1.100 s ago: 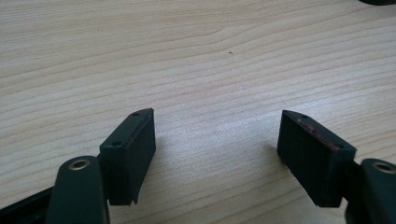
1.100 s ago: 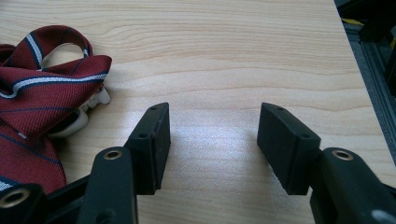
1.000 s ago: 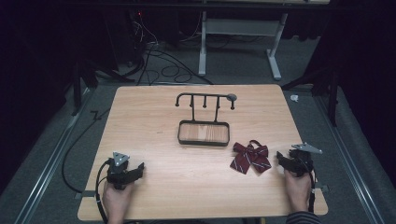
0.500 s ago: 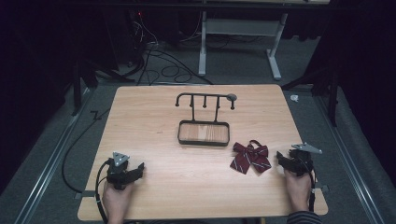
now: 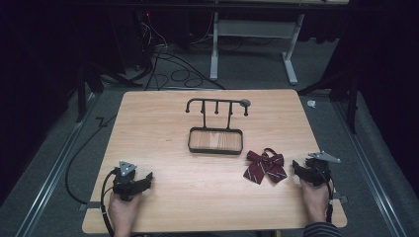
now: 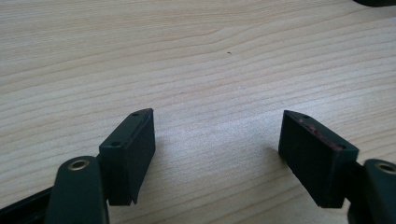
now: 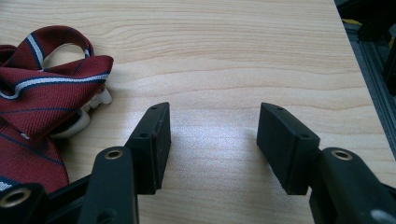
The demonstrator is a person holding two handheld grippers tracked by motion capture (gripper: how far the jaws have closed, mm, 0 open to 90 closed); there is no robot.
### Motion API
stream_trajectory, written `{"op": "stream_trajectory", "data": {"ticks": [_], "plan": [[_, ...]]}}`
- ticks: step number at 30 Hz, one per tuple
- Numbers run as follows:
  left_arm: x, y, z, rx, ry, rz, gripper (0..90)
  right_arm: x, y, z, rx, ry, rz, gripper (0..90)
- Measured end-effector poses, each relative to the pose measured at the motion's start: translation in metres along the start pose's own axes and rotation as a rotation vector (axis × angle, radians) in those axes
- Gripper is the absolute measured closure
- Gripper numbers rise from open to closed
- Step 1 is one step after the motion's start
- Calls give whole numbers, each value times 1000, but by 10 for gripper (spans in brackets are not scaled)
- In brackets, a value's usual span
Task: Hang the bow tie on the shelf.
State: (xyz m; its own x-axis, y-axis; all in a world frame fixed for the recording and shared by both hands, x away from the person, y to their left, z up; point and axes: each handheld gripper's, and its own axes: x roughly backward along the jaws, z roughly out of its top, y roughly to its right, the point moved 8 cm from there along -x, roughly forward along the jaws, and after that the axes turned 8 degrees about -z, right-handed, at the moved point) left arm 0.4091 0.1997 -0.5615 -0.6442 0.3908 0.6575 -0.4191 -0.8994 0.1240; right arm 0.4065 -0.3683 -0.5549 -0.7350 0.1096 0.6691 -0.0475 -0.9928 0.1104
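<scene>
- Wooden tabletop (image 5: 163, 123), pale and grained, carries everything; its far edge faces a grey floor with cables and a white desk frame.
- Black wire stand (image 5: 216, 105) with hooks rises from a dark-rimmed tray (image 5: 215, 149) near the middle of the tabletop, a little toward the far side.
- Dark red bow tie (image 5: 265, 166) with thin white and navy stripes lies flat on the wood, to the near right of the tray and just to the left of my right gripper.
- From the right gripper view the bow tie (image 7: 42, 98) sits beside my left-hand jaw, not between the jaws, with a white clasp showing under its edge.
- My left gripper (image 6: 217, 154) rests low over bare wood at the near left, jaws wide apart and empty.
- My right gripper (image 7: 212, 144) is at the near right, jaws wide apart and empty too.
</scene>
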Motion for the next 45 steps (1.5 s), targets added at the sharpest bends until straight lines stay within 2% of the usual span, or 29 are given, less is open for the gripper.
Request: {"op": "stream_trajectory", "data": {"ticks": [4,8,18,23,45], "plan": [[0,0,0,-1,0,0,278,0,0,0,4,3,0,477],[0,0,0,-1,2,1,277,2,0,0,-12,11,10,498],[0,0,0,-5,0,2,277,12,-6,1,-29,47,53,517],[0,0,0,-5,0,2,278,19,-8,7,-25,68,101,535],[-1,1,0,-6,-2,4,278,30,-27,24,3,103,180,608]]}}
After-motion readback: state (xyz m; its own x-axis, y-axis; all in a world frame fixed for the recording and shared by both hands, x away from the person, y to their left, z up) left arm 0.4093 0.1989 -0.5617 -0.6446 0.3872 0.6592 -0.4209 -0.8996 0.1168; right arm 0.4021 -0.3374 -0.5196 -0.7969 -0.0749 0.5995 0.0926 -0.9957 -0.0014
